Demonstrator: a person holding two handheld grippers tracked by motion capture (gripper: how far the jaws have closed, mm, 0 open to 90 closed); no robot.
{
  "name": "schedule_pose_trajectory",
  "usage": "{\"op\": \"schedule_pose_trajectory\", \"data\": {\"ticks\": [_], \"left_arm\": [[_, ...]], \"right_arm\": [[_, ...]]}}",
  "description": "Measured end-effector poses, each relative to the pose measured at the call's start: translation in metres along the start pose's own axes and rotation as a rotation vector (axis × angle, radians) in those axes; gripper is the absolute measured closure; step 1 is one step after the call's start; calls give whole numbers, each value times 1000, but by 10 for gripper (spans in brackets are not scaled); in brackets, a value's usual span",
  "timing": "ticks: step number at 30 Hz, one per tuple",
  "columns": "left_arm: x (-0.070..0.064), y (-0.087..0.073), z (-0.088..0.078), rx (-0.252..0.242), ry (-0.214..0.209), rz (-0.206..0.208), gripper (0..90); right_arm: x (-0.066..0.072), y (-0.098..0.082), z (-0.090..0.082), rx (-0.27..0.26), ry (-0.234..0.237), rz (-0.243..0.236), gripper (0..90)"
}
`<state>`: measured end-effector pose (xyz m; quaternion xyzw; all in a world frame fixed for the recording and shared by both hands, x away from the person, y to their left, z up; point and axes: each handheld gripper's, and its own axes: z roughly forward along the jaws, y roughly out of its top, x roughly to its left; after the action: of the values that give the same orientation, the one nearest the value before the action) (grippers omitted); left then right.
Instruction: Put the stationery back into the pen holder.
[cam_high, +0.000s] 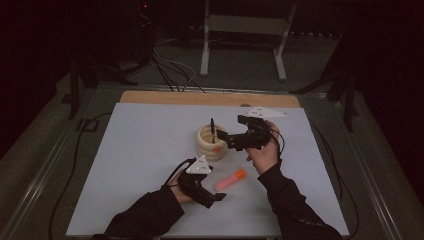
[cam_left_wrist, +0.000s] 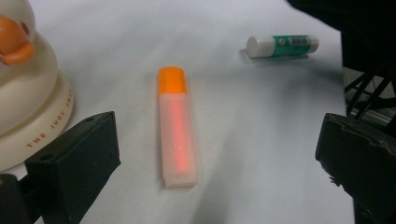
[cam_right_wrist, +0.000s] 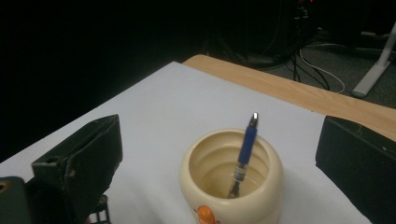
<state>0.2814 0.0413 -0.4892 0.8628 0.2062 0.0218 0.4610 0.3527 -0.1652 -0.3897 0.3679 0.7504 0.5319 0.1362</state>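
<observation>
A cream duck-shaped pot (cam_high: 210, 145) stands mid-table, with a blue pen (cam_high: 212, 125) leaning upright inside it. My right gripper (cam_high: 223, 136) hovers just right of the pot. Its jaws are open, and in the right gripper view (cam_right_wrist: 222, 140) they frame the pot (cam_right_wrist: 231, 182) and pen (cam_right_wrist: 246, 144) without touching either. An orange-capped highlighter (cam_high: 230, 179) lies flat on the white sheet. My left gripper (cam_high: 214, 196) sits low beside it, open. In the left gripper view (cam_left_wrist: 219, 158) the highlighter (cam_left_wrist: 176, 128) lies between and ahead of the jaws, untouched.
A white and green glue stick (cam_left_wrist: 282, 45) lies on its side beyond the highlighter. The white sheet (cam_high: 150, 150) covers a wooden table whose bare edge (cam_high: 200, 97) shows at the back. Cables and a white stand (cam_high: 245, 40) are on the floor behind.
</observation>
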Motion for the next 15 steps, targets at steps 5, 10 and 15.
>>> {"op": "schedule_pose_trajectory", "data": {"ticks": [5, 10, 15], "left_arm": [[0, -2, 10, 32, -2, -19, 3], [3, -6, 19, 77, 35, -47, 3], [4, -10, 23, 119, 57, -35, 56]], "right_arm": [[0, -3, -10, -21, -11, -3, 6], [-1, -6, -17, -31, -11, -1, 7], [-2, -9, -19, -28, -15, -5, 7]]}}
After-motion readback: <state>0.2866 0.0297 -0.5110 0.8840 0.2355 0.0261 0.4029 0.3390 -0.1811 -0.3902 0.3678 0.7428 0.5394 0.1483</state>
